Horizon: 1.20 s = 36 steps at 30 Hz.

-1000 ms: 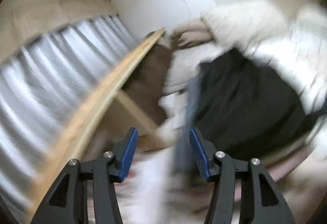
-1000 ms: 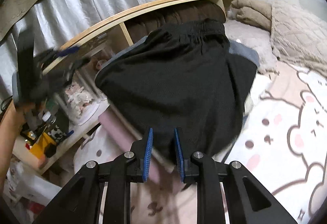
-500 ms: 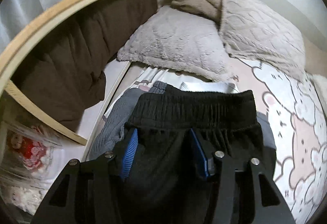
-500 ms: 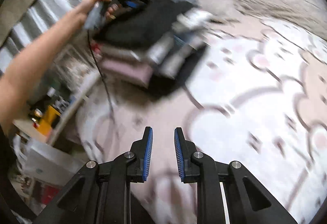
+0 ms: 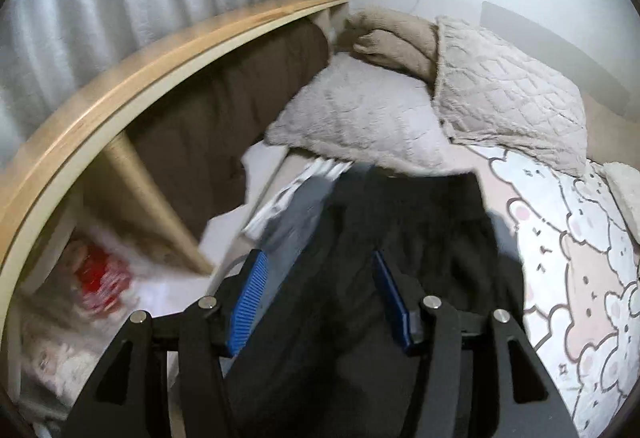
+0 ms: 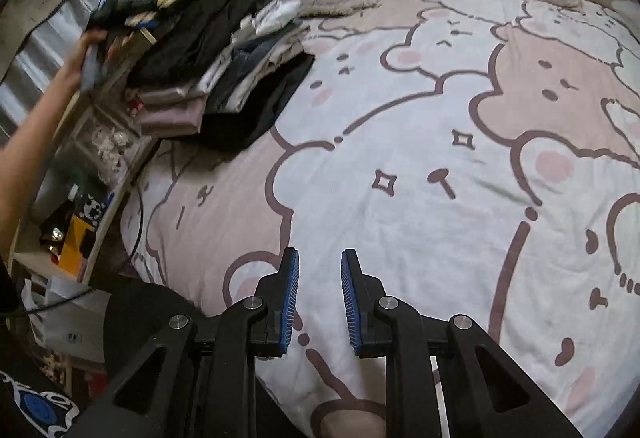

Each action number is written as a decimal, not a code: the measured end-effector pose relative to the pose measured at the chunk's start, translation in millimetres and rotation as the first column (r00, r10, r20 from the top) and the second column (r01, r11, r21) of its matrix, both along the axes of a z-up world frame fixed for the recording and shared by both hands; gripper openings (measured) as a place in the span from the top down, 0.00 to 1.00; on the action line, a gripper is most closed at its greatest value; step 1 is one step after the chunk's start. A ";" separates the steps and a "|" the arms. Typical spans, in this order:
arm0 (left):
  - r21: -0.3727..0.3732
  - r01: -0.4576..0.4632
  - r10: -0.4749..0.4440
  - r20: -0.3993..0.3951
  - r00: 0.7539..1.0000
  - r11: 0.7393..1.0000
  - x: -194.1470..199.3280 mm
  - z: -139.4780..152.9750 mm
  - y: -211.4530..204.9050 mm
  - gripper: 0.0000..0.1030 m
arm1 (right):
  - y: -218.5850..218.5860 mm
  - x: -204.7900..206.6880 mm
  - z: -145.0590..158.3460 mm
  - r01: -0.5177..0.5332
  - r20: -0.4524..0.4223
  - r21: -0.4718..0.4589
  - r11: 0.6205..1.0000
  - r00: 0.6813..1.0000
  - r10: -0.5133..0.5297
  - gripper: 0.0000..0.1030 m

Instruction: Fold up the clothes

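Black shorts (image 5: 420,222) with an elastic waistband lie on top of a stack of folded clothes (image 6: 224,78) at the bed's left edge. My left gripper (image 5: 320,298) hovers over them, jaws apart. The dark cloth fills the view between the blue pads, and the left pad's face is bare. The right wrist view shows that left gripper (image 6: 120,10) blurred in a person's hand above the stack. My right gripper (image 6: 320,294) stands open and narrow over the bear-print bed cover (image 6: 400,158), nothing between its pads.
A curved wooden shelf (image 5: 120,78) with a brown cushion (image 5: 224,98) runs along the bed's left side. Beige pillows (image 5: 360,110) and a quilted blanket (image 5: 500,98) lie at the head. Cluttered shelves (image 6: 72,230) and a cable (image 6: 138,206) border the bed's left edge.
The right gripper let go of the black shorts and drew back over the bed. The shorts now lie on the stack. The left gripper swung down over them.
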State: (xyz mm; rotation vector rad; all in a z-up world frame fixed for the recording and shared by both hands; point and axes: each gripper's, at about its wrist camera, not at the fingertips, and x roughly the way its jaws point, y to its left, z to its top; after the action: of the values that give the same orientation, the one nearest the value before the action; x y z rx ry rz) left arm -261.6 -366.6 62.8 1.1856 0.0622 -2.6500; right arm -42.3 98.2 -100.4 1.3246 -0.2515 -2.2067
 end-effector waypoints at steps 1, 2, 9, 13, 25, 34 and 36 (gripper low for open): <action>0.000 -0.011 0.011 0.007 1.000 1.000 9.2 -4.2 -4.9 0.47 | 1.8 1.3 1.3 -0.001 -0.004 -0.003 1.000 1.000 0.001 0.80; -0.001 -0.023 0.023 0.025 0.999 1.000 16.1 -11.1 -9.7 0.47 | 3.5 2.5 2.6 -0.003 -0.008 -0.006 1.000 1.000 0.003 0.80; 0.029 -0.058 0.058 0.002 0.998 0.998 31.6 -24.2 -2.0 0.47 | 17.8 10.4 12.1 0.006 -0.028 -0.013 1.000 1.000 -0.006 0.80; -0.032 0.015 -0.017 -0.081 0.997 0.999 15.8 -2.1 57.7 0.43 | 31.3 12.5 8.8 0.043 -0.014 -0.020 0.999 0.999 -0.044 0.80; -0.203 -0.115 0.123 0.027 0.992 0.972 -96.7 -47.3 157.2 0.38 | 80.5 17.9 -3.2 0.167 0.024 -0.032 0.986 0.986 -0.166 0.80; -0.124 -0.198 0.202 0.016 0.979 0.972 -101.4 -42.4 131.2 0.81 | 114.2 12.3 -19.0 0.219 0.077 -0.028 0.975 0.973 -0.216 0.80; -0.083 -0.185 0.186 -0.001 0.983 0.979 -95.8 -36.0 127.4 0.82 | 115.7 10.1 -22.3 0.214 0.084 -0.030 0.976 0.974 -0.211 0.80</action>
State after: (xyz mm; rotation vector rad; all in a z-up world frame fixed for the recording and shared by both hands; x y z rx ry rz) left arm -357.4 -239.2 26.8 1.1055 0.0583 -2.4620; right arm -32.2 214.0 -122.7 1.4246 -0.4856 -2.3118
